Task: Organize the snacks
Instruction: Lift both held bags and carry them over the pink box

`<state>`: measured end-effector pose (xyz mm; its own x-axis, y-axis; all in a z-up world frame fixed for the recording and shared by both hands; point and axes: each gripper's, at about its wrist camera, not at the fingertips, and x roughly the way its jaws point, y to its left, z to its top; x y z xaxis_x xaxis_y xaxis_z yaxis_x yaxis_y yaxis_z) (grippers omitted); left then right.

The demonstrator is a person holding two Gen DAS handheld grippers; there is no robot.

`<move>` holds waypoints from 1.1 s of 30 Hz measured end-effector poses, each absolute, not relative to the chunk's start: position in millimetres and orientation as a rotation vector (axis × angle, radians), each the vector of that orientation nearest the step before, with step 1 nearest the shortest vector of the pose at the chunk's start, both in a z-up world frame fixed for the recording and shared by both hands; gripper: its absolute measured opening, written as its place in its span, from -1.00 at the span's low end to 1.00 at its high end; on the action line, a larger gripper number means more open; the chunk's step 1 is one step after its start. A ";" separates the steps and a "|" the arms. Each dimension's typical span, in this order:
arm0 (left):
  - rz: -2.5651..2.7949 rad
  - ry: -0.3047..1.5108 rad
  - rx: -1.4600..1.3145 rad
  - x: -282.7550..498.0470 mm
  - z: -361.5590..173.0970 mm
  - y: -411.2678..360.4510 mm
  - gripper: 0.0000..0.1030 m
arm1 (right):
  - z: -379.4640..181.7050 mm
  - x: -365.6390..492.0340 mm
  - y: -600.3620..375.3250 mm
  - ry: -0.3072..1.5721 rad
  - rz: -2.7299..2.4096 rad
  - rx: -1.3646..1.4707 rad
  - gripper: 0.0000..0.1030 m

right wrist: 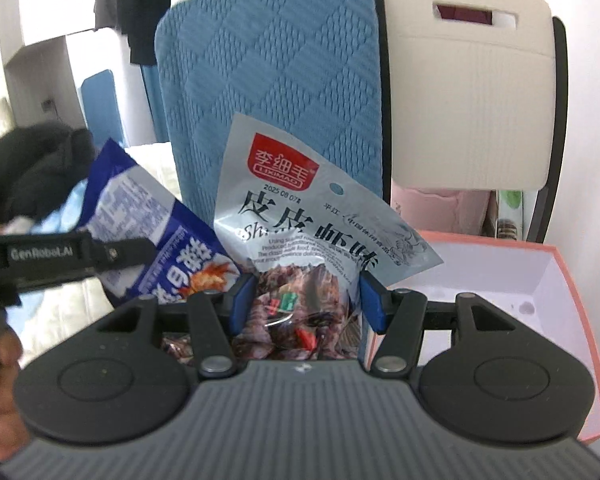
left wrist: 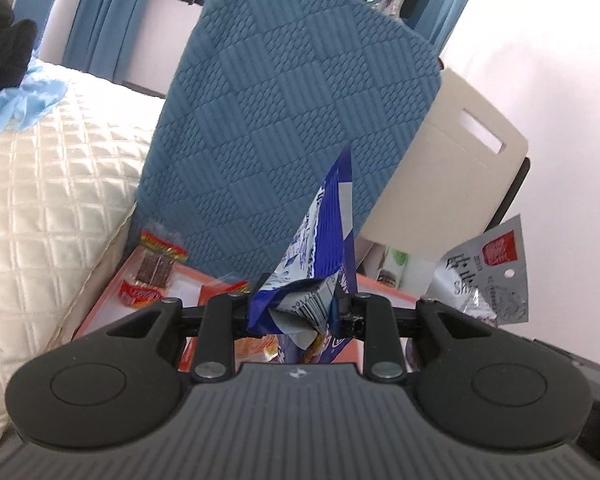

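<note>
While a few small candy packs (left wrist: 152,276) already sit in the pink box (left wrist: 100,304), I've got my left gripper (left wrist: 296,312) pinching the blue shrimp-cracker bag (left wrist: 324,240) and my right gripper (right wrist: 304,304) clamped on the silver snack pouch (right wrist: 300,216), both held up over the box, not yet dropped in.
</note>
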<state>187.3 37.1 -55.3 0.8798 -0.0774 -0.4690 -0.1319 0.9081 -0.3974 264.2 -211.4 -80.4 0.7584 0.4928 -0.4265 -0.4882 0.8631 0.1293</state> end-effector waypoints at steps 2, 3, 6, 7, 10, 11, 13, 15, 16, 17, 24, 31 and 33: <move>0.019 0.487 -0.428 189.6 -46.3 31.9 -0.40 | -69.3 265.1 -215.0 0.440 0.533 0.016 0.12; 0.014 0.482 -0.427 192.1 -42.0 29.1 -0.40 | -64.6 265.7 -216.4 0.430 0.532 0.016 0.12; -0.010 0.462 -0.418 197.5 -28.0 19.4 -0.40 | -51.8 264.5 -221.4 0.398 0.529 0.006 0.12; -0.017 0.456 -0.413 199.5 -23.2 15.6 -0.40 | -48.7 264.8 -223.2 0.388 0.527 0.003 0.12; -0.043 0.447 -0.394 206.8 -13.4 2.2 -0.40 | -39.1 266.2 -235.0 0.369 0.519 0.002 0.12; -0.050 0.449 -0.391 209.7 -11.6 -2.9 -0.40 | -36.6 267.0 -237.9 0.365 0.515 0.002 0.12; -0.068 0.459 -0.391 215.4 -10.1 -13.0 -0.40 | -32.4 268.0 -244.9 0.355 0.502 -0.008 0.12; -0.092 0.479 -0.393 223.1 -11.5 -24.2 -0.40 | -31.2 269.9 -253.8 0.356 0.486 -0.017 0.12; -0.104 0.491 -0.392 228.0 -12.8 -30.7 -0.40 | -31.1 271.4 -259.4 0.361 0.478 -0.017 0.12; -0.113 0.500 -0.391 230.9 -14.3 -35.8 -0.40 | -31.7 273.6 -265.5 0.367 0.470 -0.017 0.12; -0.179 0.586 -0.352 263.4 -27.6 -83.7 -0.40 | -51.7 289.0 -309.3 0.443 0.400 -0.003 0.12; -0.236 0.710 -0.278 299.0 -51.9 -144.4 -0.40 | -88.9 317.9 -353.4 0.569 0.341 0.019 0.12; -0.242 0.744 -0.260 308.0 -60.4 -157.8 -0.40 | -101.7 327.0 -365.1 0.611 0.334 0.030 0.12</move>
<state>308.0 -157.8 -60.4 0.7112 -0.3064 -0.6327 0.1239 0.9406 -0.3162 327.0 -365.1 -101.7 0.7669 0.3167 -0.5582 -0.2988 0.9459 0.1261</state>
